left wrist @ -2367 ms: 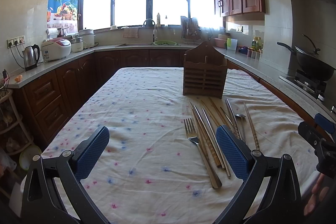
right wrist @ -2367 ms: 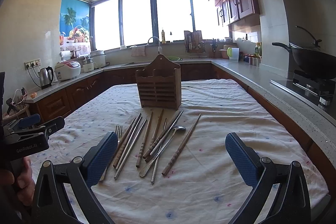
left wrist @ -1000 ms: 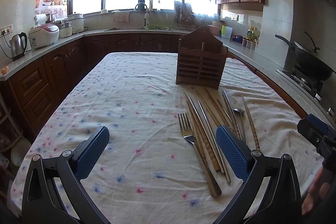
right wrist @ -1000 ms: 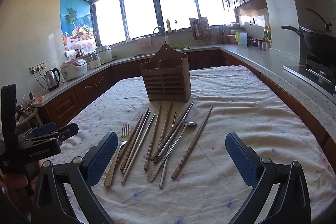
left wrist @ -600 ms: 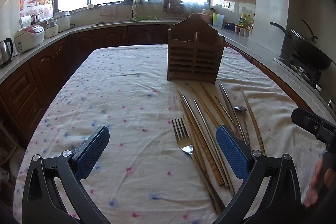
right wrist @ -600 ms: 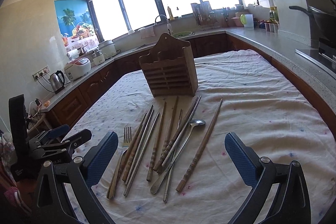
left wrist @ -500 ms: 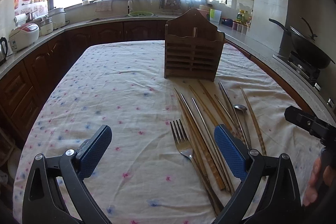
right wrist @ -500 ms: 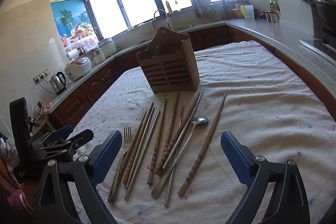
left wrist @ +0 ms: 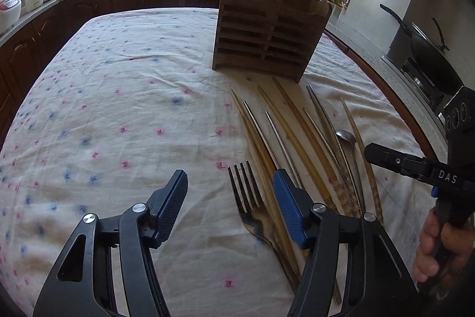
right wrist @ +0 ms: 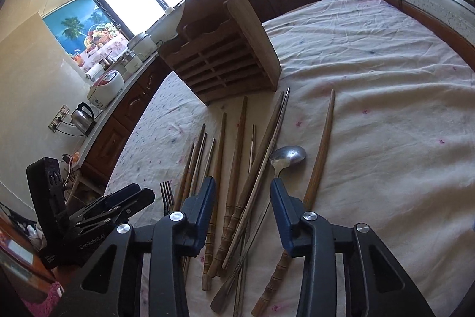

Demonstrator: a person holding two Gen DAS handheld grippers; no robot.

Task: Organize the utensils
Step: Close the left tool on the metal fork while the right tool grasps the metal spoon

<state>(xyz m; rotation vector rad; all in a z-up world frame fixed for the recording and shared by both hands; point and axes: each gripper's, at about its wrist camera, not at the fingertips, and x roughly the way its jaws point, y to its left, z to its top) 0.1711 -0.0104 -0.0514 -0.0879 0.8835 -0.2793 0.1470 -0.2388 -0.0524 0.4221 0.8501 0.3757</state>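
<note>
- Both grippers have dropped toward the utensil spread on the floral tablecloth (left wrist: 124, 97) and tipped downward; a second ago they looked across the table at a shallower angle.
- Left gripper (left wrist: 230, 199): its jaws have just been closing from full spread and now stand about half open. The fork (left wrist: 246, 192) tines lie between the fingers, nearer the right-hand finger in this view. No pad presses on it; nothing is held.
- Right gripper (right wrist: 242, 208): its jaws have just been closing to somewhat under half open. Several wooden chopsticks (right wrist: 234, 168) and a metal chopstick pass between the fingers. Pad contact is not visible; nothing is lifted.
- Task objects: fork, spoon (right wrist: 288, 156), wooden chopsticks and metal chopsticks (left wrist: 261, 135) all lie flat in a loose fan, handles toward the cameras, just in front of the wooden utensil holder (left wrist: 267, 31). The holder stands upright; whether its compartments are empty cannot be told.
- Meaning for the task: each gripper is judged to be pre-shaping for a pick. No utensil has been sorted yet.
- Caution: the right gripper straddles overlapping sticks, so closing there may catch more than one.
</note>
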